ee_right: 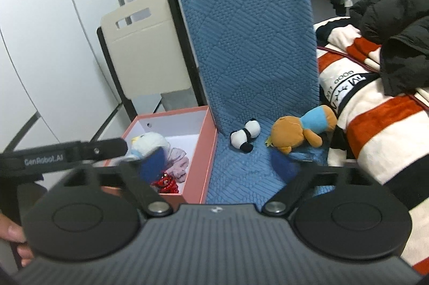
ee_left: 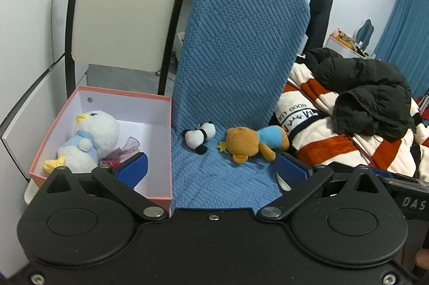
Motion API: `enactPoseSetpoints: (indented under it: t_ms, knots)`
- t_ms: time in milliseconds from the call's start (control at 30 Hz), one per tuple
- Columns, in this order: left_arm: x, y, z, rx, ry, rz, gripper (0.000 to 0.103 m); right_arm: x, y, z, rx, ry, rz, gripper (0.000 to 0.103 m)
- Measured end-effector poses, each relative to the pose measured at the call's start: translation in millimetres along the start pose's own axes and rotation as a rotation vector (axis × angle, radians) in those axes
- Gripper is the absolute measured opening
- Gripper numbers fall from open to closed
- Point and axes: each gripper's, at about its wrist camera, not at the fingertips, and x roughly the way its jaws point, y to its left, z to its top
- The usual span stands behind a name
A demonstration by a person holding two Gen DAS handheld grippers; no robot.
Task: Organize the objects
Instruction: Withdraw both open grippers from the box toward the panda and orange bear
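Pink box (ee_left: 161, 145) sits against the left edge of the blue chair seat (ee_left: 214, 177), holding a penguin plush (ee_left: 88, 140), lilac organza bag (ee_right: 178, 164) and a red toy (ee_right: 167, 184). Panda plush (ee_left: 199, 137) and brown bear plush (ee_left: 252, 142) lie at the seat's back edge by the backrest, panda nearer the box, just apart. Left gripper (ee_left: 211, 168) and right gripper (ee_right: 217, 164) both spread wide, nothing between the fingers, both short of the toys.
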Motion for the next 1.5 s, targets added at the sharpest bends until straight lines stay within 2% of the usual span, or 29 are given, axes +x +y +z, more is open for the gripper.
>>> enactPoseSetpoints:
  t_ms: [300, 433, 833, 1100, 1500]
  knots:
    - [12.4, -15.7, -25.5, 0.030, 0.014, -0.029, 0.102, -7.9, -30.6, -28.3, 0.060, -0.014, -0.029, 0.095]
    - [26.3, -22.3, -36.3, 0.035, 0.045, -0.050, 0.103, -3.3, -42.2, -42.6, 0.078, -0.008, -0.028, 0.095]
    - [66.0, -47.1, -47.1, 0.079, 0.049, -0.112, 0.102, 19.4, -79.0, -56.7, 0.124, -0.009, -0.043, 0.095]
    - [101.5, -56.3, -50.8, 0.109, 0.083, -0.123, 0.102, 43.3, -100.7, -62.9, 0.146, -0.013, -0.059, 0.095]
    - [169.2, -52.0, -58.0, 0.138, 0.084, -0.083, 0.102, 93.5, -131.4, -81.7, 0.186, -0.025, -0.111, 0.095]
